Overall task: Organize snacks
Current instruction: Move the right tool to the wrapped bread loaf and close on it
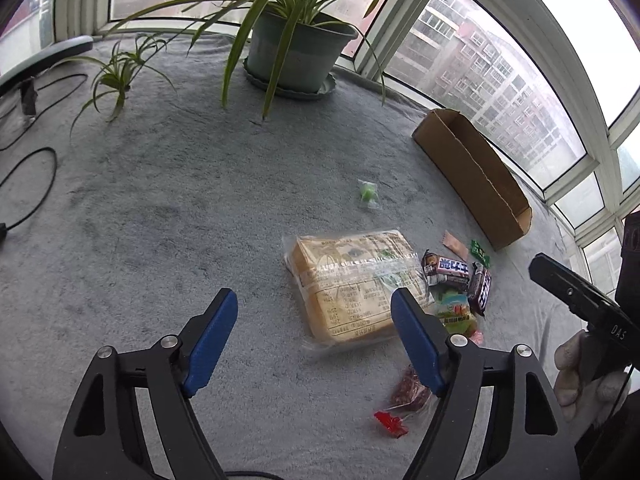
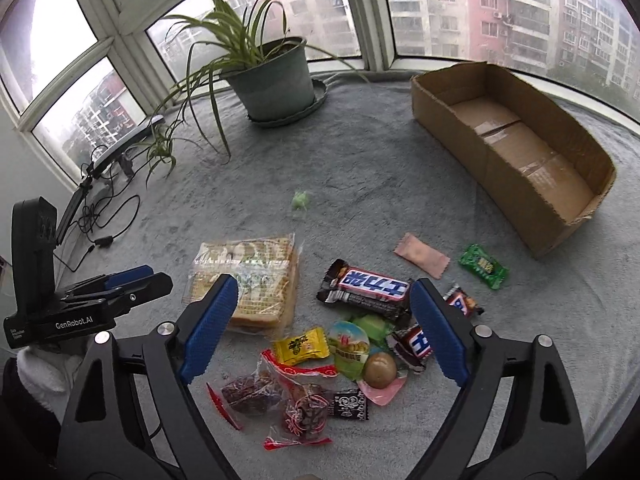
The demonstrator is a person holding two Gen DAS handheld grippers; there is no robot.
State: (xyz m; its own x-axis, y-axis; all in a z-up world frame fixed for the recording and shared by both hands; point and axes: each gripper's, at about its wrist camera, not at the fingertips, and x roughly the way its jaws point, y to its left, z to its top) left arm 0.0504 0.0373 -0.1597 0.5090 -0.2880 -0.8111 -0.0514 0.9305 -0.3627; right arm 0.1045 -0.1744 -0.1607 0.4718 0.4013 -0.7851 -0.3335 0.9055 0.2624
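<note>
Snacks (image 2: 320, 344) lie below both grippers (image 1: 314, 340) (image 2: 322, 328), angled downward, jaws spread, empty.

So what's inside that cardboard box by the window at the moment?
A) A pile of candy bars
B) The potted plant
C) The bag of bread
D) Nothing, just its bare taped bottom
D: the right wrist view looks down into the cardboard box and shows only its bare taped floor, while the snacks, such as the chocolate bar and the bag of bread, lie outside it on the grey cloth.
</note>
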